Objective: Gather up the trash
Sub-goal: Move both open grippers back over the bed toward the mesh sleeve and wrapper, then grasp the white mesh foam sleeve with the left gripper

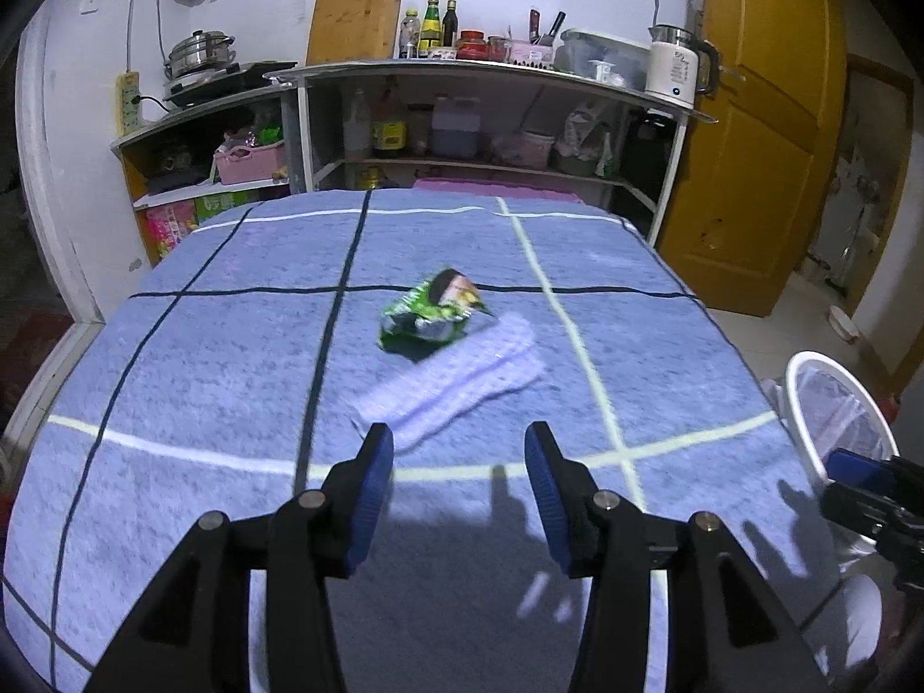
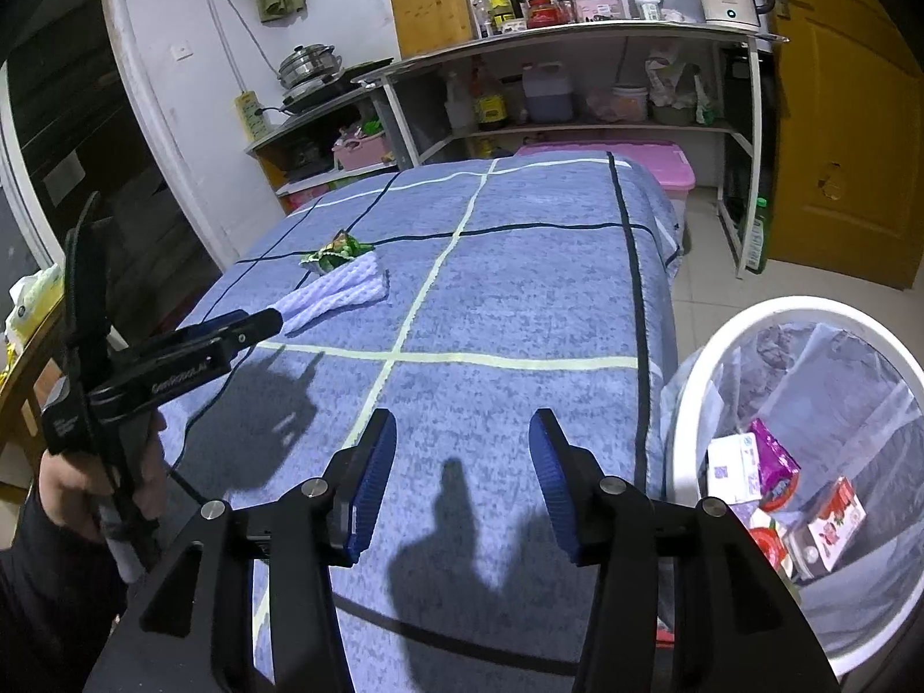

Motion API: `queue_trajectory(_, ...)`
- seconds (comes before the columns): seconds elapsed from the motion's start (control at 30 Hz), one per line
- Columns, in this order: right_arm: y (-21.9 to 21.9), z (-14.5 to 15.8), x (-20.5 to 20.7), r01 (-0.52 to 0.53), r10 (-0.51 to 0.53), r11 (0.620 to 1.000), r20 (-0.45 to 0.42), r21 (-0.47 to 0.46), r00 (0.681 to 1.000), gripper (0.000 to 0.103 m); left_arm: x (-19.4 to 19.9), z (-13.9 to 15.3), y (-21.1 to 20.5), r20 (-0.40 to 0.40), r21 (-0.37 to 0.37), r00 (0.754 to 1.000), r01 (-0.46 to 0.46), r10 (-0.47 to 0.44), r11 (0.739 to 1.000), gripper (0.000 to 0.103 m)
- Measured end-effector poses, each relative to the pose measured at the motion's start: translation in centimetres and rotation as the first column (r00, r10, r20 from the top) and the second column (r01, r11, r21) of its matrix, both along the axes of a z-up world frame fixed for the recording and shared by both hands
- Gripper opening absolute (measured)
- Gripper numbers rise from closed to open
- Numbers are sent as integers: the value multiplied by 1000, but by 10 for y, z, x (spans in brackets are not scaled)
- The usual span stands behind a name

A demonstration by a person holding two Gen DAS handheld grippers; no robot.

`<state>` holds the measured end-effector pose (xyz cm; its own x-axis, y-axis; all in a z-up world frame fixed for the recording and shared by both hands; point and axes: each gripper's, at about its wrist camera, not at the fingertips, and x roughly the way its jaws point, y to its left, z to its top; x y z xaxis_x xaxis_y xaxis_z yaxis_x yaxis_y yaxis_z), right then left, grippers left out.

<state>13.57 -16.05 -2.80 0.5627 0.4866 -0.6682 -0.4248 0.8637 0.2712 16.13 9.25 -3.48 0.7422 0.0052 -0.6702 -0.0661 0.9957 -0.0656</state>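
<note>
A crumpled green snack wrapper [image 1: 433, 312] lies mid-table on the blue checked cloth, touching the far end of a pale lilac rag [image 1: 456, 384]. My left gripper [image 1: 459, 450] is open and empty, just short of the rag's near end. The wrapper [image 2: 338, 248] and rag [image 2: 341, 289] also show in the right wrist view, with the left gripper [image 2: 254, 323] seen from the side. My right gripper [image 2: 462, 439] is open and empty above the table's near right part, beside the white trash bin [image 2: 687, 404].
The bin [image 1: 805, 404] stands on the floor off the table's right edge and holds several cartons and wrappers [image 2: 774, 479]. Kitchen shelves [image 1: 491, 115] stand behind the table, with a pink box [image 2: 652, 164] on the floor. A yellow door [image 1: 756, 133] is at right.
</note>
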Motion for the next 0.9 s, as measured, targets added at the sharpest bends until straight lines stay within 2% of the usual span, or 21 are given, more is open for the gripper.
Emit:
queue_trajectory(0.27, 6, -3, 11, -9, 9, 1000, -10, -6, 1000, 49, 30, -8, 12, -27, 18, 999, 38, -37, 999, 56)
queue_trajectory(0.5, 10, -9, 22, -8, 8, 1000, -25, -12, 1000, 49, 57, -19, 12, -68, 23, 994, 85, -83, 996, 56)
queue_trajectory(0.67, 10, -11, 28, -1, 1, 1000, -33, -16, 999, 49, 62, -26, 8, -95, 36, 991, 94, -90, 995, 56)
queue_trajectory(0.83, 10, -10, 27, 1, -2, 1000, -37, -12, 999, 49, 59, -27, -1, -110, 96, 991, 90, -80, 991, 48)
queue_trajectory(0.9, 10, -8, 25, -2, 1, 1000, -33, -12, 999, 49, 55, -26, -4, -107, 115, 991, 88, -76, 990, 39)
